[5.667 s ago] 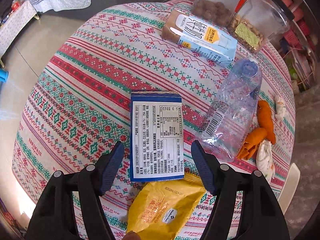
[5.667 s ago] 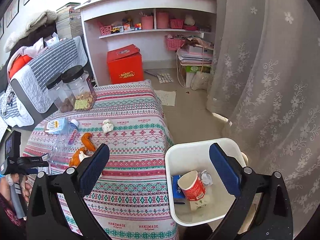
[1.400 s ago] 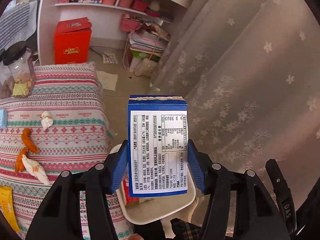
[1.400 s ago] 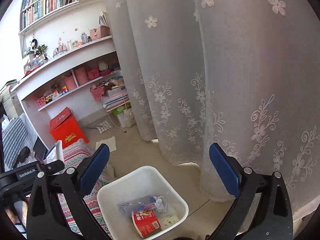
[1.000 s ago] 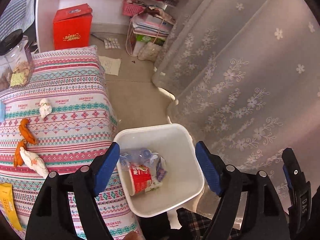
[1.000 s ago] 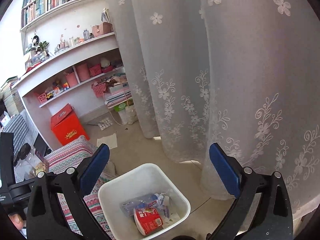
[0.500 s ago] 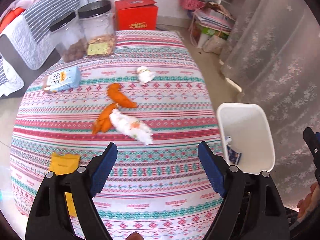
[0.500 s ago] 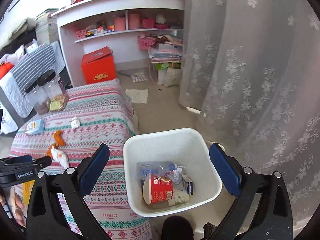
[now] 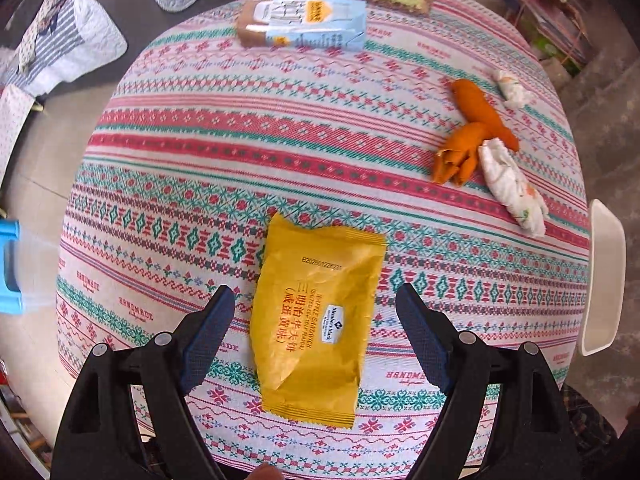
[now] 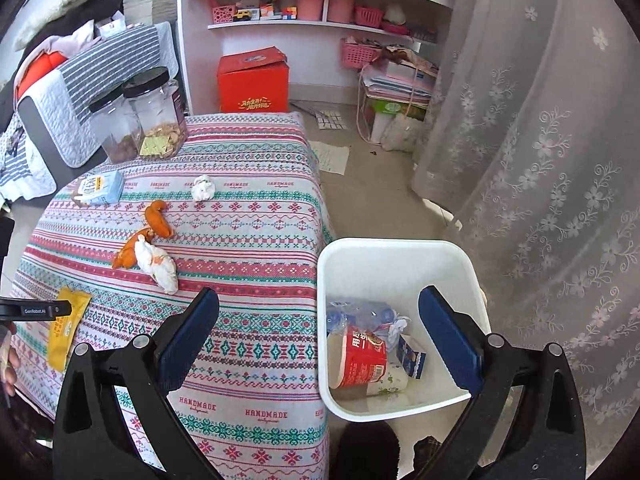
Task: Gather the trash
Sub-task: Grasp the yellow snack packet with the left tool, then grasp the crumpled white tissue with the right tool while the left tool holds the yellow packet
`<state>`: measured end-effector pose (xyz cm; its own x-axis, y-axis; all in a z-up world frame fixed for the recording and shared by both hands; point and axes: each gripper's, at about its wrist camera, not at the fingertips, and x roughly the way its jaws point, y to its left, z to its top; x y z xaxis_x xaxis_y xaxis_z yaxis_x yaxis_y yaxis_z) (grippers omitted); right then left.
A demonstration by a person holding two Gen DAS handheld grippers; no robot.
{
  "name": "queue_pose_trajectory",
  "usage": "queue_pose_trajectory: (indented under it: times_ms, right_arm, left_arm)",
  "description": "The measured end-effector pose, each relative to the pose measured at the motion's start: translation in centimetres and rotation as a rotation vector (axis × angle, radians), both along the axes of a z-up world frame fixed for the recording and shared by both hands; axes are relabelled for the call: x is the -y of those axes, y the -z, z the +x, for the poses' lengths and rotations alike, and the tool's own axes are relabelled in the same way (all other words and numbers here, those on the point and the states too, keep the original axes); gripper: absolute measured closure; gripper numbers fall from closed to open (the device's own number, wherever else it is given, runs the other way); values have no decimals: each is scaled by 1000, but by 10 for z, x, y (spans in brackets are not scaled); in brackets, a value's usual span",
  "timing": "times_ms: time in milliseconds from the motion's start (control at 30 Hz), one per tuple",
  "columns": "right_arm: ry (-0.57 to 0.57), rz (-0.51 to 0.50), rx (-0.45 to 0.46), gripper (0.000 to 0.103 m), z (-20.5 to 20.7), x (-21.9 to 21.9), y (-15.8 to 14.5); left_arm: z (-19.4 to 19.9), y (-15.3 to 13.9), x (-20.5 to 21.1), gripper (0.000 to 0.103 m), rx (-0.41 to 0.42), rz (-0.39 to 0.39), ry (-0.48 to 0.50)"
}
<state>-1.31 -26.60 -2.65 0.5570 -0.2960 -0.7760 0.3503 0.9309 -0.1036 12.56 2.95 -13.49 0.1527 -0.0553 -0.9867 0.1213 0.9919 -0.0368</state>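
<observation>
- The left claw (image 9: 314,320) points straight down at the desk (image 9: 200,148), jaws wide and empty, one on each side of the yellow wrapper (image 9: 316,320).
- The wrapper lies flat with its long axis running away from the claw, so the jaws face its two long edges. In my judgement, a drop and a squeeze across the short width is all the pick needs.
- The right claw (image 10: 318,340) is wide too and holds nothing. It hangs over the bin (image 10: 400,248), well apart from the wrapper, so the left claw is the nearer one.
- The bin stands on the floor beside the desk, on the side away from the wrapper.
- Count on the desk: one wrapper, two orange peels (image 9: 472,120), two tissue wads (image 9: 512,188), one carton (image 9: 308,22), two jars (image 10: 156,112).
- In the bin: one red cup (image 10: 360,356), a crushed bottle (image 10: 356,312), a small blue box (image 10: 412,356) and some paper scraps.
</observation>
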Motion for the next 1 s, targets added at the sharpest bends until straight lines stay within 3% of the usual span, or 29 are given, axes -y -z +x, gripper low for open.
queue_pose_trajectory:
  times_ms: [200, 400, 533, 567, 600, 767, 900, 1000]
  right_arm:
    - [-31, -7, -40, 7, 15, -15, 10]
    - [-51, 34, -80, 7, 29, -25, 20]
    - [-61, 44, -96, 7, 39, -34, 24]
    - [-65, 44, -97, 7, 42, -36, 25]
    - [-68, 43, -98, 7, 45, -38, 26]
    - [-93, 57, -106, 7, 60, -48, 31]
    - [-152, 67, -92, 7, 74, -58, 34]
    - [-234, 59, -111, 7, 91, -70, 42]
  left_arm:
    - [0, 12, 2, 23, -31, -38, 35]
    - [-4, 26, 9, 20, -49, 27, 101]
    - [-7, 32, 7, 21, -62, 18, 102]
    - [-8, 32, 5, 24, -63, 10, 102]
    - [-7, 32, 4, 35, -67, 4, 102]
    - [-10, 23, -7, 63, -45, -28, 116]
    - [-15, 2, -21, 70, 21, -75, 88]
    - [-15, -19, -34, 71, 86, -174, 58]
